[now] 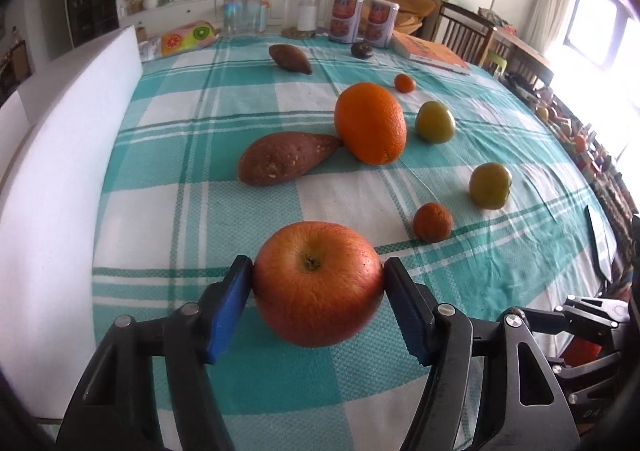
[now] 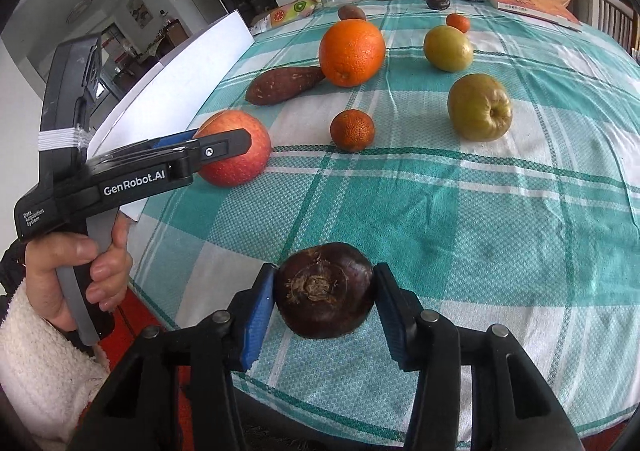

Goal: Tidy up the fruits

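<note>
A red apple [image 1: 316,291] rests on the teal checked tablecloth [image 1: 180,99], and the blue pads of my left gripper [image 1: 316,271] press on both its sides. From the right wrist view the same gripper [image 2: 224,147] clamps that apple [image 2: 236,171], with a person's hand [image 2: 80,271] on its handle. My right gripper [image 2: 325,279] is shut on a dark brown round fruit [image 2: 324,291] near the table's front edge. Farther back lie a large orange [image 1: 370,123], a sweet potato [image 1: 284,157], two green fruits [image 1: 435,126] [image 1: 490,185] and a small tangerine [image 1: 433,222].
A white foam board [image 1: 60,171] borders the table's left side. At the far edge stand two glass jars [image 1: 245,11], two cans [image 1: 346,17] and a book [image 1: 432,51]. Another sweet potato [image 1: 291,58], a second tangerine [image 1: 405,83] and a dark fruit [image 1: 362,50] lie there.
</note>
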A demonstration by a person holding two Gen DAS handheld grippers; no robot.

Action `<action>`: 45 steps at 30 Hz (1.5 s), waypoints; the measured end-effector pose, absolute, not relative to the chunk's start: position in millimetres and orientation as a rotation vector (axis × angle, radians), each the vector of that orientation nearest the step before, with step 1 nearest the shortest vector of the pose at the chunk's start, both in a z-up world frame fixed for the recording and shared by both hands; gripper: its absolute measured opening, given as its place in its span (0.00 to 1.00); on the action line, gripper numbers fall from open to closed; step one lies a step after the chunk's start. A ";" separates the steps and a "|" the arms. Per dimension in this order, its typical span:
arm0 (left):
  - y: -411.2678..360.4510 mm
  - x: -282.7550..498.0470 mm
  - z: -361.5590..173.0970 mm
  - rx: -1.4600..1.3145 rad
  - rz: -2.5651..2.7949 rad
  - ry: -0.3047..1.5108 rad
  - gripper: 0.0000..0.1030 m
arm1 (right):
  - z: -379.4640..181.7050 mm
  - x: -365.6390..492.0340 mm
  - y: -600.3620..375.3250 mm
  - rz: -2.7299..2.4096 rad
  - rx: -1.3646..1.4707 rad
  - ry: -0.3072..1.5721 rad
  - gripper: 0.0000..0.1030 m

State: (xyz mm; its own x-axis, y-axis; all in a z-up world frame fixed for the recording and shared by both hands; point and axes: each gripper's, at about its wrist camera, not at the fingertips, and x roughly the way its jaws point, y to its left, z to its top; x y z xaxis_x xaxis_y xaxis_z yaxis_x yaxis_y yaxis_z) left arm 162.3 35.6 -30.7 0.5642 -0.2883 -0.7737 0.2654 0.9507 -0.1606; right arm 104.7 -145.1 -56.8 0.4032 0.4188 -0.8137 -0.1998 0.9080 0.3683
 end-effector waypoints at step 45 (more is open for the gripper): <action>184.2 180.6 20.9 0.128 0.109 0.799 0.79 | -46.3 194.2 -291.3 -0.335 0.142 1.015 0.92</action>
